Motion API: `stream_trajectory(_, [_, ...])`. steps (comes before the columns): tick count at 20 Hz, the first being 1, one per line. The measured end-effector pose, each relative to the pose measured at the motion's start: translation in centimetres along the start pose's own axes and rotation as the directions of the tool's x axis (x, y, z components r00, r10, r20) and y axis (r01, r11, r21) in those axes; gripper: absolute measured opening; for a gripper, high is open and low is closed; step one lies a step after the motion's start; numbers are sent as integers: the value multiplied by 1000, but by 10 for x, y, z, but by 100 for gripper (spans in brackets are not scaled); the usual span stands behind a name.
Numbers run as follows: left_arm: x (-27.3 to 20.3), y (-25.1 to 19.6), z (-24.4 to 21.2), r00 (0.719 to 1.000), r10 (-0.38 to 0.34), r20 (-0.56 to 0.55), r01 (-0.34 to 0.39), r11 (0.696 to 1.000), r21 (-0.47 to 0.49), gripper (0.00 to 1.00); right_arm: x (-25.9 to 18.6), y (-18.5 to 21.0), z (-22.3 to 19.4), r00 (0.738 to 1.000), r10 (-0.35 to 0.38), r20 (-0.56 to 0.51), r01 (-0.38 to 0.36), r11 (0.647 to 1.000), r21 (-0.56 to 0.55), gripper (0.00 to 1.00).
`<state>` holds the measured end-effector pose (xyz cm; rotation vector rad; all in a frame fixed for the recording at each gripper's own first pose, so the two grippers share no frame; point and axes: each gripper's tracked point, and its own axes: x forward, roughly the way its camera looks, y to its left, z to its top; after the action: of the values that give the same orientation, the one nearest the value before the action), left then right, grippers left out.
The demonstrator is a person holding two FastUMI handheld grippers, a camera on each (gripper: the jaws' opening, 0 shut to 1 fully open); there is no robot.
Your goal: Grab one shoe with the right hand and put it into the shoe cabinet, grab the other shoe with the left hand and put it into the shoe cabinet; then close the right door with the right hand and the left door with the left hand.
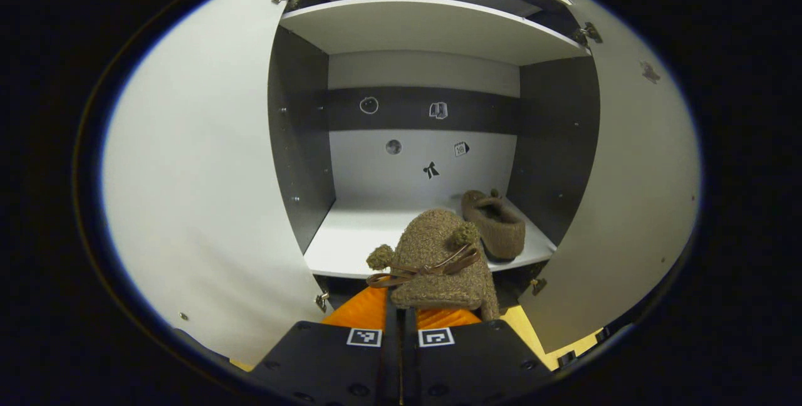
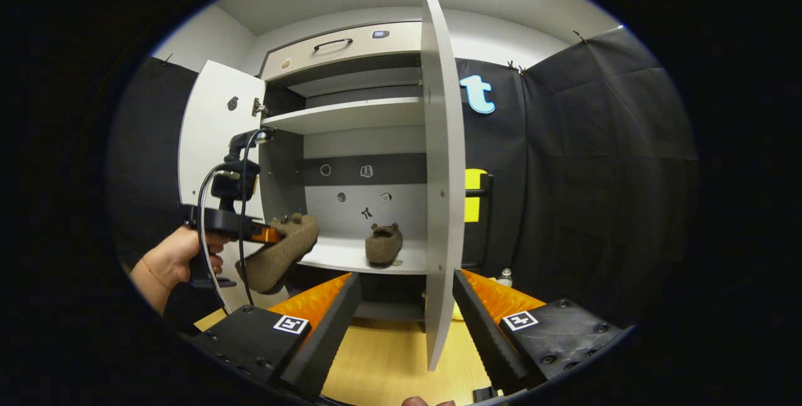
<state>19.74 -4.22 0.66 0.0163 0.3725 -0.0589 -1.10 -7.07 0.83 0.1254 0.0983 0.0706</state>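
Pinched in the left tool (image 1: 401,321), a brown woolly shoe (image 1: 438,262) is carried toward the white cabinet shelf (image 1: 351,237); release beside the placed shoe (image 1: 495,224) seems next. Right tool (image 2: 407,312) is spread.

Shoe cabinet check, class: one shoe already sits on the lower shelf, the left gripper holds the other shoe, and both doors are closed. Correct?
Not quite. Both doors are open: the left door and right door swing wide in the left gripper view. One shoe sits on the shelf; the left gripper holds the other shoe.

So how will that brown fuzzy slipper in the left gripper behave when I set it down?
The brown fuzzy slipper looks soft and knitted, so it will probably flex. In the right gripper view it hangs toe-down from the left gripper, likely light. Its flat sole should settle on the white shelf without rolling.
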Motion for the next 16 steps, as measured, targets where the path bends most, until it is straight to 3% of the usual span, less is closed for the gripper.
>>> stream_trajectory(3, [29,0,27,1000,14,21,-15,999,31,7,-6,-20,-8,999,-37,-15,37,999,-8,96])
stream_trajectory(5, [53,-6,39,1000,-6,15,6,1000,8,7,-9,-34,-12,998,-61,-28,61,998,2,100])
stream_trajectory(6, [66,-8,45,1000,-13,15,13,1000,-4,7,-10,-40,-16,997,-73,-37,74,997,7,96])
stream_trajectory(10, [124,0,60,999,32,-11,-32,999,16,7,-12,-65,-24,991,-120,-56,120,993,-8,96])
stream_trajectory(16, [197,3,46,992,75,-106,-71,997,39,7,-13,-103,-27,979,-191,-68,191,982,-13,96])
